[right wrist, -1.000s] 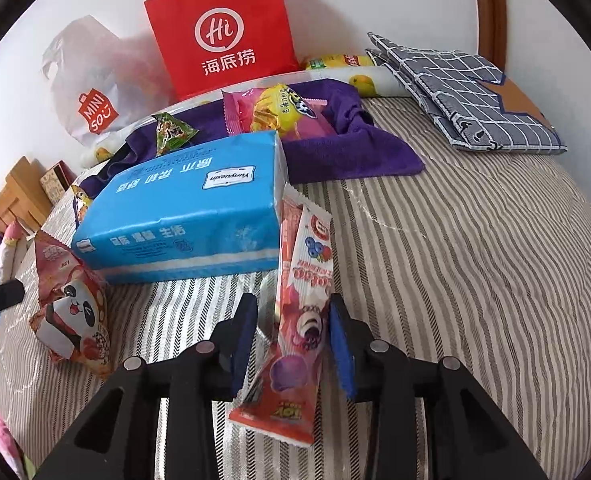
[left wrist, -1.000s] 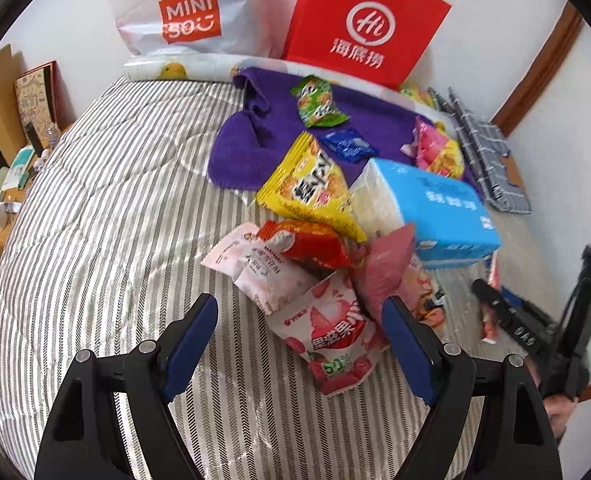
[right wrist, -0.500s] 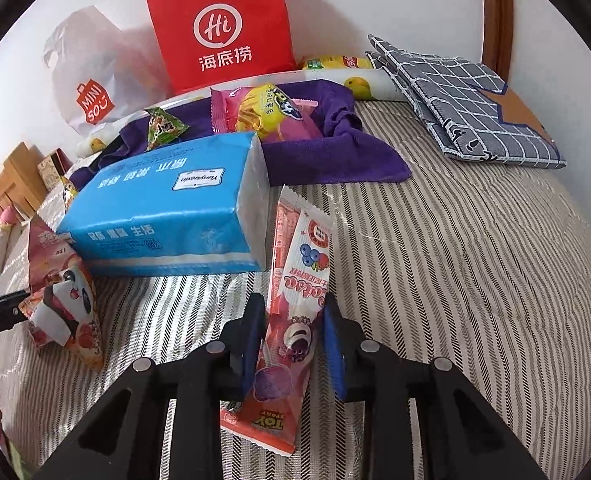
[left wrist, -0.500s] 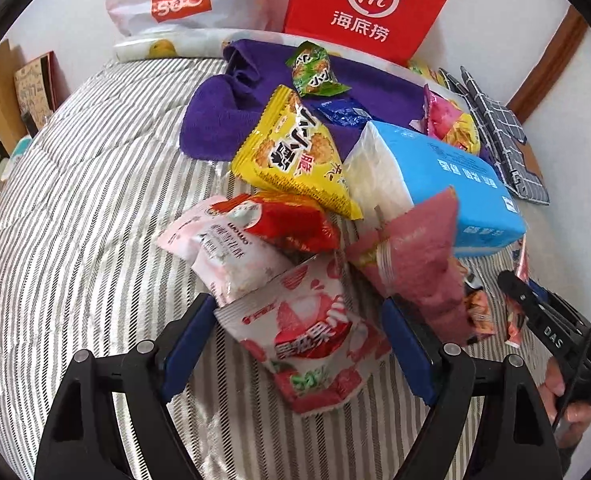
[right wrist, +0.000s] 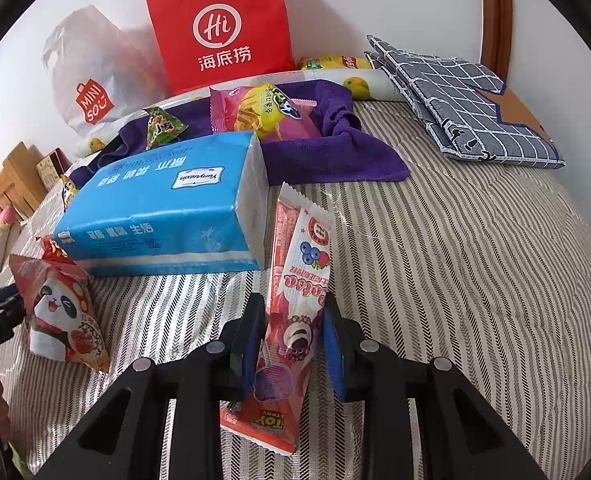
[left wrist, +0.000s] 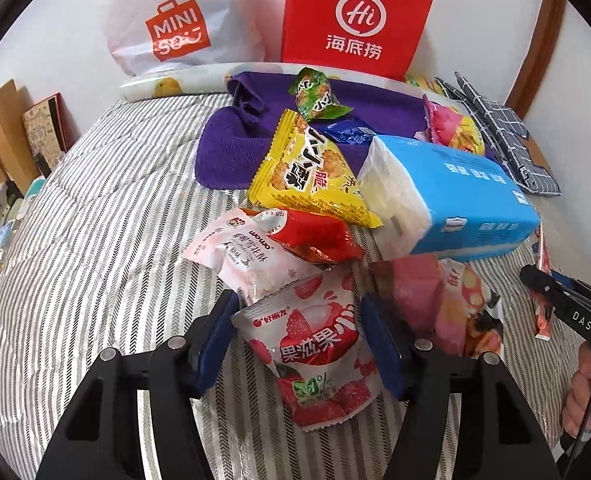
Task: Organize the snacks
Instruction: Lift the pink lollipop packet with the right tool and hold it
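We have both tools pinching packets. Left gripper (left wrist: 298, 338) clamps the strawberry pouch (left wrist: 315, 348) at the near edge of the bed (left wrist: 95, 240); snack pile sits just beyond. Right gripper (right wrist: 293, 338) grips the long pink stick pack (right wrist: 291, 312), long axis running straight ahead between the pads, top end beside the blue tissue pack (right wrist: 163, 204). Each arm already holds its item; likely lift next.
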